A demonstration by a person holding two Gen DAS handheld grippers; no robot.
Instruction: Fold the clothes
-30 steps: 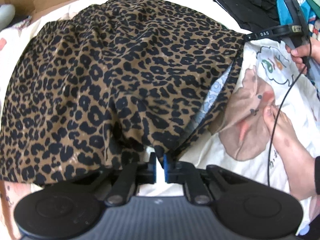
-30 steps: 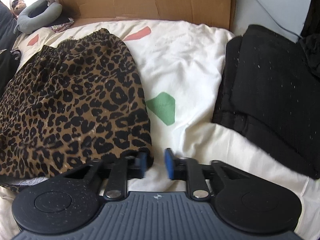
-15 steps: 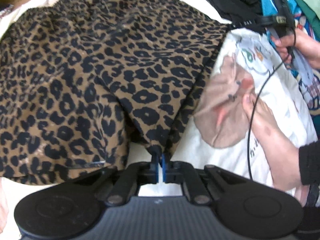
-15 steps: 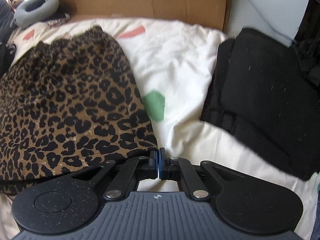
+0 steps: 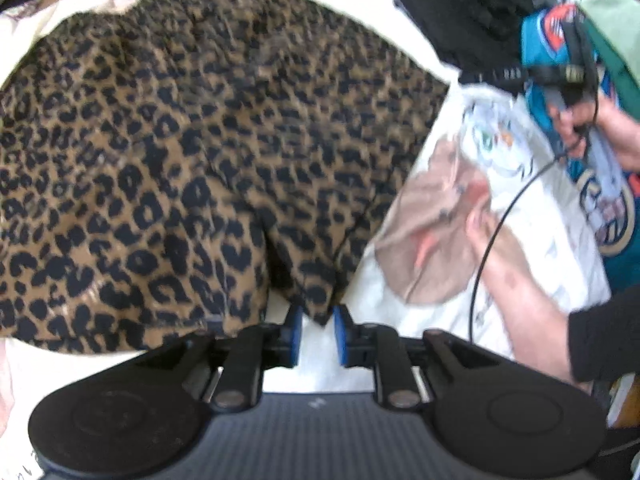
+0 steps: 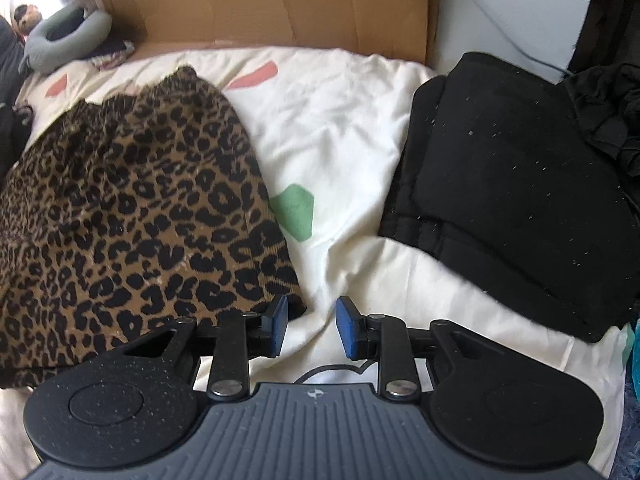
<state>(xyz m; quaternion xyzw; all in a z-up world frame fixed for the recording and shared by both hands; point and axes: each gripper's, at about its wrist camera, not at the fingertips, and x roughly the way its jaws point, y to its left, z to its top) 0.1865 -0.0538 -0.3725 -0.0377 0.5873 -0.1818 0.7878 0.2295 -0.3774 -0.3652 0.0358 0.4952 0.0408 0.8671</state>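
Leopard-print garment (image 5: 192,152): lay flat on the bed (image 6: 340,120) after a fold.
Left gripper (image 5: 316,330) and right gripper (image 6: 310,326) had just opened, releasing its near corners; neither held anything.

flattened cardboard (image 6: 280,4) is standing against a pale wall (image 6: 512,4) behind a bed (image 6: 332,128), daylight falling across it.

Skirt (image 6: 132,208) left on the bedsheet (image 6: 340,128); folded garment (image 6: 508,192) right; cardboard (image 6: 280,0) behind
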